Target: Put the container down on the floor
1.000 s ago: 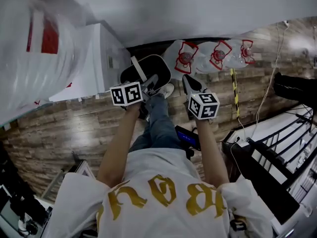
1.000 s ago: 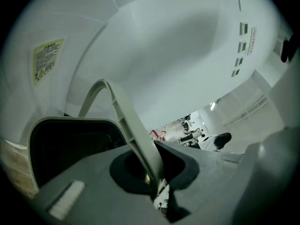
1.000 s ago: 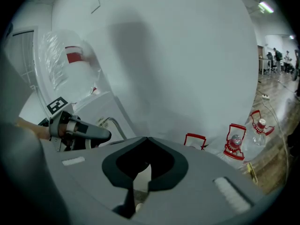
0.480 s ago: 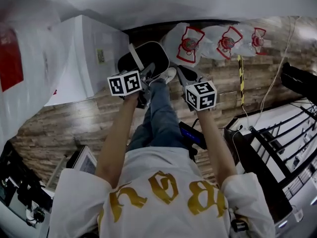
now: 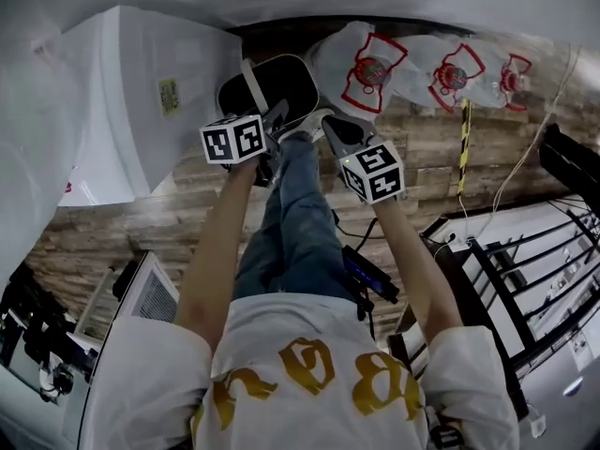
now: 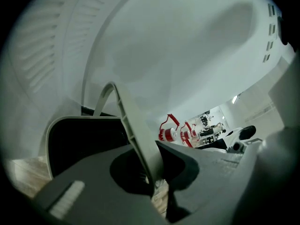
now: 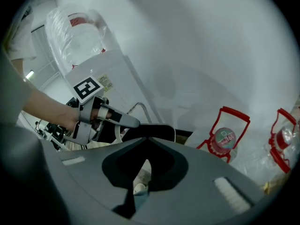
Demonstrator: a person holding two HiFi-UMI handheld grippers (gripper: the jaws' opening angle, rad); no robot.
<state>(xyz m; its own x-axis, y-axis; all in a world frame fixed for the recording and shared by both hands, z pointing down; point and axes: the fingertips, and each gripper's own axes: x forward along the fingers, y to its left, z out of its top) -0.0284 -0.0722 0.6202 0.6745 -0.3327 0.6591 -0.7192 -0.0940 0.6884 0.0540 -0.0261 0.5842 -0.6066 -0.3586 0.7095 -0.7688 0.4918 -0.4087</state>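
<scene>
The container (image 5: pixel 277 84), a dark bin with a white rim and a white strap handle (image 5: pixel 251 81), hangs above the wooden floor in front of the person's feet. My left gripper (image 5: pixel 274 122) is shut on that handle. In the left gripper view the handle (image 6: pixel 133 131) runs up from between the jaws and the bin's black opening (image 6: pixel 84 139) lies just behind. My right gripper (image 5: pixel 330 126) is beside the bin on its right, shut and holding nothing. In the right gripper view its jaws (image 7: pixel 142 173) meet, and the left gripper (image 7: pixel 123 121) and bin (image 7: pixel 154 130) show ahead.
Several wrapped water bottles with red handles (image 5: pixel 375 68) lie by the wall right of the bin. A white box-like unit (image 5: pixel 141 101) stands to the left. A black rack (image 5: pixel 525 279), cables and yellow-black tape (image 5: pixel 463 139) are on the right.
Both grippers and the bin have shifted up and slightly left in the head view, closer to the wall and the bottles. The left gripper keeps its hold on the handle.
</scene>
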